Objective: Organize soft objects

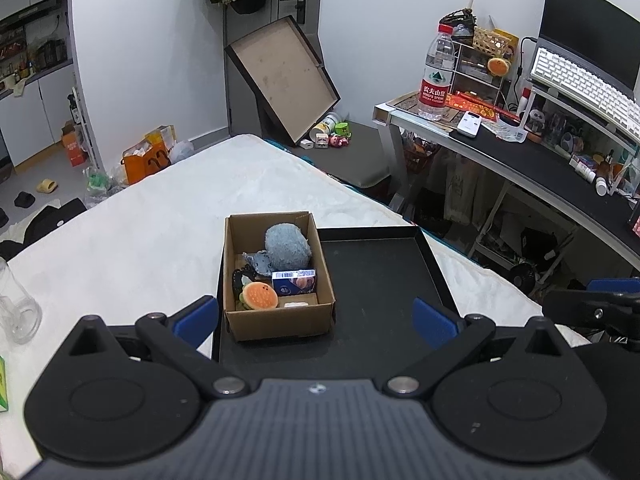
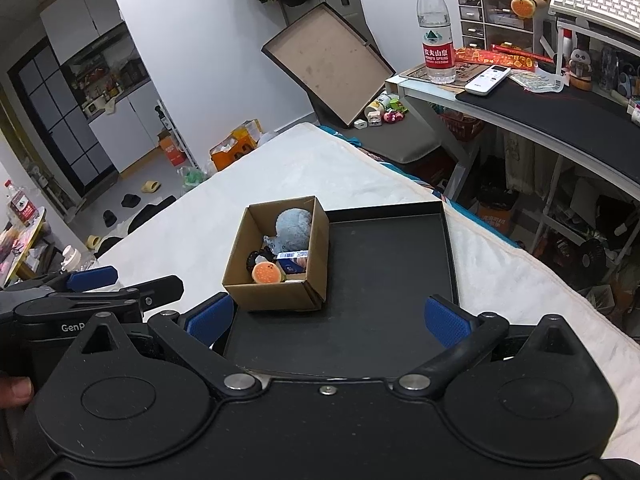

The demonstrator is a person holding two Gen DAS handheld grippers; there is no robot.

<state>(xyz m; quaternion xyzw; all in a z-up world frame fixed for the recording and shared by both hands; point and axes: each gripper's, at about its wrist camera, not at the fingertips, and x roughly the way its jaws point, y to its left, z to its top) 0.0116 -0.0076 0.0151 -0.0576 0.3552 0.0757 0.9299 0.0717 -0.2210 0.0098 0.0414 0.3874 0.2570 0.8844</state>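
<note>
An open cardboard box point(image 1: 280, 322) point(image 2: 276, 294) stands on the left part of a black tray point(image 1: 380, 276) point(image 2: 392, 264) on a white bed. In it lie a grey-blue plush point(image 1: 287, 247) point(image 2: 294, 229), a small grey plush point(image 1: 260, 261), an orange burger-like plush point(image 1: 260, 295) point(image 2: 267, 272) and a blue-white packet point(image 1: 294, 281) point(image 2: 294, 261). My left gripper point(image 1: 316, 322) is open and empty, just before the box. My right gripper point(image 2: 328, 318) is open and empty, over the tray's near edge. The left gripper also shows in the right wrist view point(image 2: 92, 280).
The white bed point(image 1: 160, 220) point(image 2: 320, 160) carries the tray. A glass jar point(image 1: 16, 312) stands at the bed's left. A desk point(image 1: 520, 152) point(image 2: 540, 108) with a water bottle point(image 1: 436, 74) point(image 2: 436, 28) is at right. A box lid point(image 1: 282, 80) leans on the wall.
</note>
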